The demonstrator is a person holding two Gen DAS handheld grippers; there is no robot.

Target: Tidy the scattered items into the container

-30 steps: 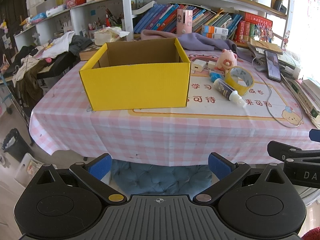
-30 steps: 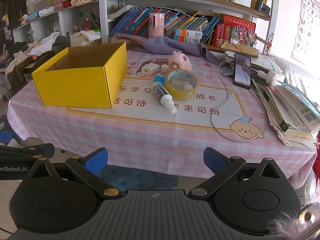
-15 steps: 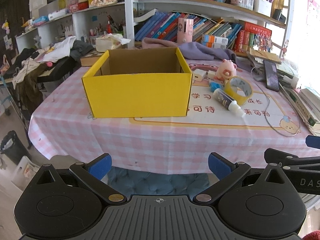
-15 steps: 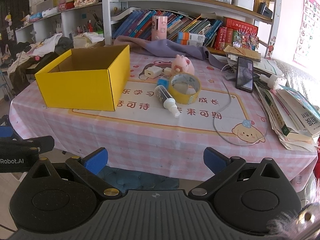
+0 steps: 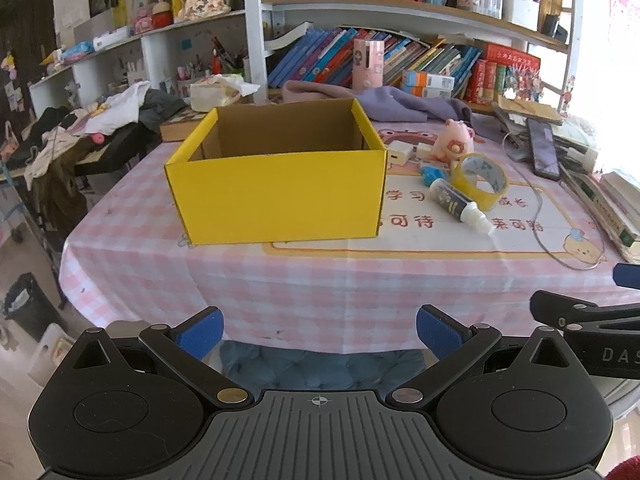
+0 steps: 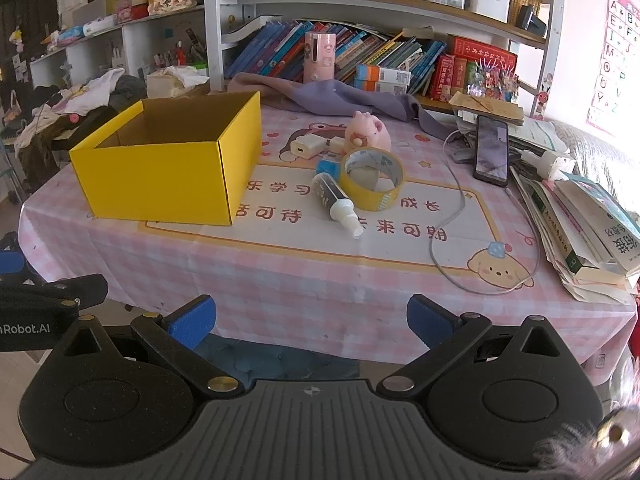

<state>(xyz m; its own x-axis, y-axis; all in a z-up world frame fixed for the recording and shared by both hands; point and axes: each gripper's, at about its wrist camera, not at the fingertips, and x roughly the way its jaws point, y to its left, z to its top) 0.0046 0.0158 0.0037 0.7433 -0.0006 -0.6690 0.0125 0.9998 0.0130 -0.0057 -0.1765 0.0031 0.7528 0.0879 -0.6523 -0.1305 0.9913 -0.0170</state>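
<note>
Left gripper [image 5: 319, 330] and right gripper [image 6: 311, 316] spread wide, empty, yellow box [image 5: 276, 178] upright

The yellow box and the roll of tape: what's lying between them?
In the right wrist view, a small bottle lies on its side between the yellow box and the tape roll, with a small blue item behind it.

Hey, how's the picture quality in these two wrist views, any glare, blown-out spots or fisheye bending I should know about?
Left wrist view: the far right edge is blown out white by daylight, and the white shelf post bows from fisheye distortion; the yellow cardboard box is sharp. Right wrist view: bright wash over the stacked books at right, dark upper left corner, and a sharp yellow tape roll.
</note>
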